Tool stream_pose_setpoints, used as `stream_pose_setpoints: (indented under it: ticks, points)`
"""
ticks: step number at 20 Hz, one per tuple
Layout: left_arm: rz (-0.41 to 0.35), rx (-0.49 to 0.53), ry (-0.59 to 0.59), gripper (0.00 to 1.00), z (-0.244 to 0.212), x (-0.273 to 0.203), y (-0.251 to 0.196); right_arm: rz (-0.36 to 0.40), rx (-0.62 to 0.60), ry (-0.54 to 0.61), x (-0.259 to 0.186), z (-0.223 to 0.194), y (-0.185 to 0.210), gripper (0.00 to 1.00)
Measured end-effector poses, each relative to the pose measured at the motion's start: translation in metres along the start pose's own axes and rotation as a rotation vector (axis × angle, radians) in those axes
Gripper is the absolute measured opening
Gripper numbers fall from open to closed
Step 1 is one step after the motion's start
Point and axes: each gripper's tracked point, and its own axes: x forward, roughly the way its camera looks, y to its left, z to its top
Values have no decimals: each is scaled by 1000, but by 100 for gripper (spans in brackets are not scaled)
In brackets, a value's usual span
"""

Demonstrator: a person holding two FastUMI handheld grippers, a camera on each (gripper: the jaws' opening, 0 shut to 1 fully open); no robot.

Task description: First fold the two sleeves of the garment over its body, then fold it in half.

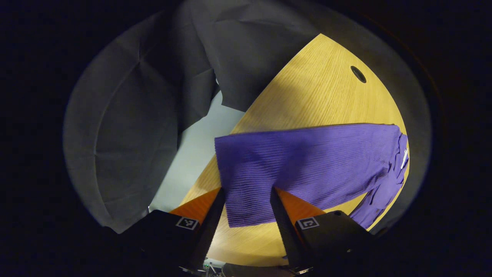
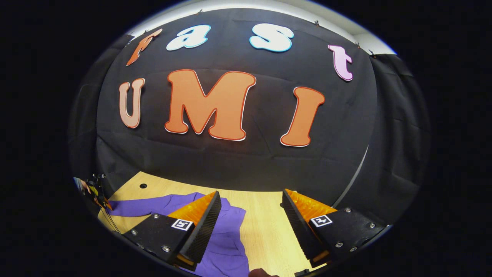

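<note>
The wooden table [image 1: 315, 96] carries the purple garment [image 1: 307, 161], spread flat with one sleeve [image 1: 378, 196] trailing toward the edge. The left gripper [image 1: 246, 196] hangs above the garment's hem, jaws apart. The right gripper [image 2: 250, 204] points level across the table, jaws apart, empty.

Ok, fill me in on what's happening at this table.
A person is working with two handheld grippers on a purple ribbed garment spread flat on a wooden table. The left gripper hovers open over one end of the garment, its fingers to either side of the cloth without pinching it. The right gripper is also open, raised above the table near another edge of the garment and pointing toward the booth wall. One sleeve trails off toward the table edge, so folding looks not yet begun.
</note>
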Motion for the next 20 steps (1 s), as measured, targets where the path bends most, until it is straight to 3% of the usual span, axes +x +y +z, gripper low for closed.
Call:
stream_pose_setpoints:
  ticks: [1,2,4,7,10,20]
  points:
    - [-1,-4,-2,61,1,-2,-1,-5,-1,2,0,-2,-2,95]
    - [-2,-10,-9,59,4,-2,-2,-3,3,3,-1,-3,-3,95]
    - [-12,-21,-18,45,7,0,-8,-2,18,9,1,-7,-9,95]
    - [-38,-19,-21,9,5,-2,-21,1,40,13,1,-11,-14,95]
    - [-92,23,-62,5,7,-18,-38,-11,39,18,1,-15,-28,95]
    - [-133,236,-193,4,0,-119,-109,17,83,1,2,-20,-53,95]
